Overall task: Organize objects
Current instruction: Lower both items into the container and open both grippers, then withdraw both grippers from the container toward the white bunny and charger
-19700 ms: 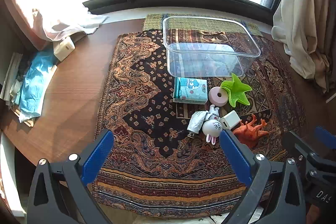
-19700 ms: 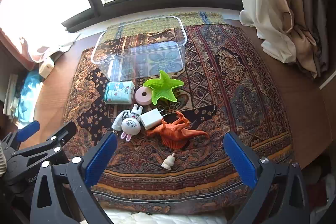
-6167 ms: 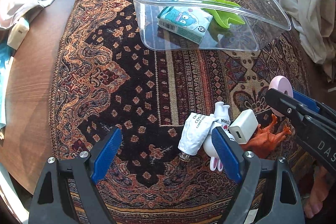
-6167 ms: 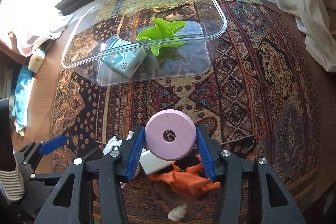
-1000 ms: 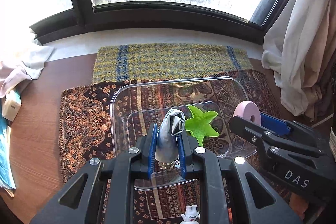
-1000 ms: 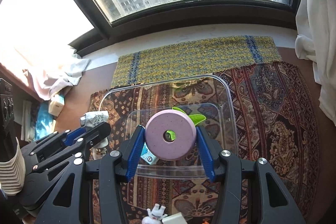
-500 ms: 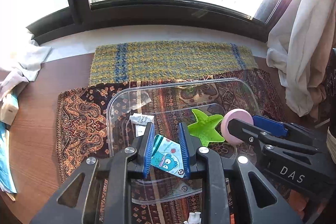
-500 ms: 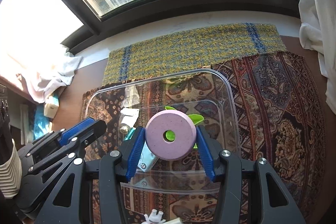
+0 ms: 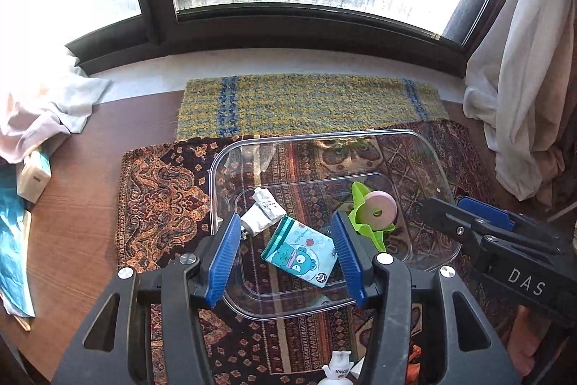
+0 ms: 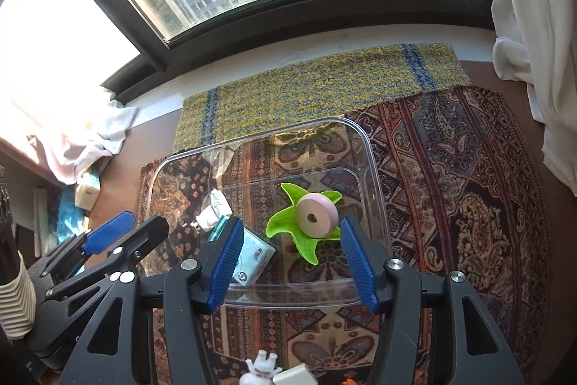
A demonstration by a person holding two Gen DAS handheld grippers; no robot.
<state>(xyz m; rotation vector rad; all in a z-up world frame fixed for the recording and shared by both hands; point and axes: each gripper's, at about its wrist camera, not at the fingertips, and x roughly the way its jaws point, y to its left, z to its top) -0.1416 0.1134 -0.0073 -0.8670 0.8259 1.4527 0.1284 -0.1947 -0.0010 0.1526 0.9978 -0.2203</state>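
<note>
A clear plastic box (image 9: 324, 136) stands on the patterned rug. In it lie a white tube (image 9: 261, 213), a teal tissue pack (image 9: 301, 253) and a green star (image 9: 364, 228), with a pink ring (image 9: 378, 213) resting on the star. My left gripper (image 9: 285, 240) hovers over the box's near left part; its jaws are opening with nothing between them. Over the near right part, my right gripper (image 10: 291, 240) is also opening. The pink ring (image 10: 317, 215) lies free on the green star (image 10: 285, 222), clear of the pads. The tube (image 10: 214, 211) and tissue pack (image 10: 252, 253) show to their left.
A white rabbit toy (image 10: 261, 370), a white charger (image 10: 294, 376) and an orange toy (image 9: 414, 359) lie on the rug before the box. Behind it is a yellow-blue woven mat (image 9: 310, 103). White cloth (image 9: 47, 110) lies left, a curtain (image 9: 523, 96) hangs right.
The left jaws let go of the white tube, which dropped into the box, and spread wider. The right jaws released the pink ring, which now lies on the green star.
</note>
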